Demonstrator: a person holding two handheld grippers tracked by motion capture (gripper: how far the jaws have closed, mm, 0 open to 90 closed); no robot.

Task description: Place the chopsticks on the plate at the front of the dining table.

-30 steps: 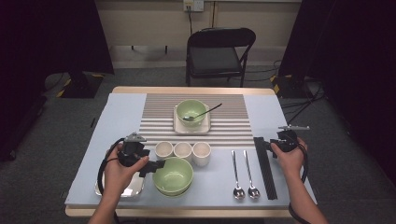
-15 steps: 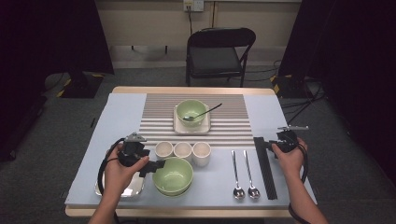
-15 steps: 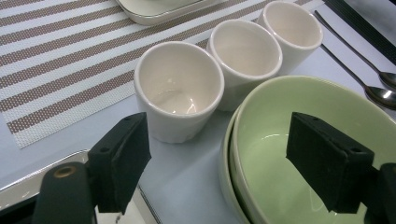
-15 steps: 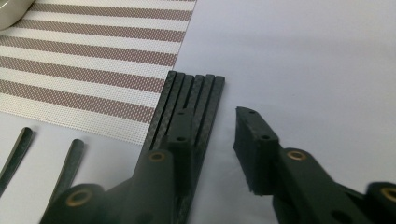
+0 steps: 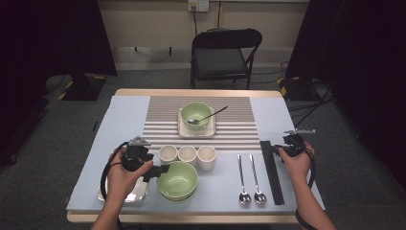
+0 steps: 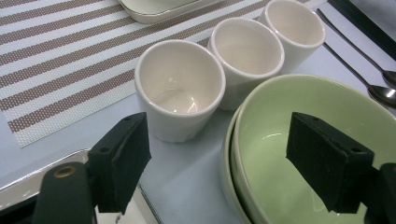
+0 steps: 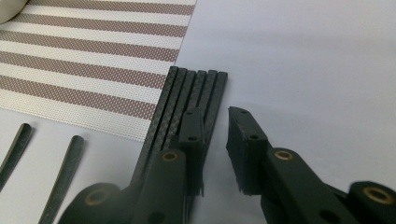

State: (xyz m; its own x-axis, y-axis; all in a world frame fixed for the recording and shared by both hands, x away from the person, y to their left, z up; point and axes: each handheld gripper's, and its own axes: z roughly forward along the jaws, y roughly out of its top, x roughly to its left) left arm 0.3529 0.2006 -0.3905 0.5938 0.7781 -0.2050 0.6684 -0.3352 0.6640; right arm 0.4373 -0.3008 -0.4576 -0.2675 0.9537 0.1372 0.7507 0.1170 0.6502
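Right gripper view: my right gripper [image 7: 215,140] sits low over the near-right part of the table [image 5: 119,129], at the far end of the black chopsticks [image 7: 196,88]. Jaws have just been closing and now stand narrow. One jaw rests on top of the bundle; the other hangs over bare table beside the outermost stick. No pinch yet, as far as I can tell.

Chopsticks: several carbon-weave sticks laid flat, side by side and touching, just right of the two spoons [image 5: 251,177] and off the corner of the striped mat [image 7: 93,60].

Long axis in the high view runs from my edge of the table toward the far edge, with a slight lean. Far ends are squared off flush. Which end is the tip I cannot tell.

Step in hand, my judgement: take hold of the sticks at that end. To do it well, put the jaws square across the long axis so both pads straddle sticks rather than riding on top. Then close slowly and check nothing fans out.

Left gripper [image 6: 224,163]: jaws wide, straddling the rim of the green bowl [image 6: 317,140], with one jaw inside it, white cups [image 6: 180,88] just beyond. Gripping nothing.
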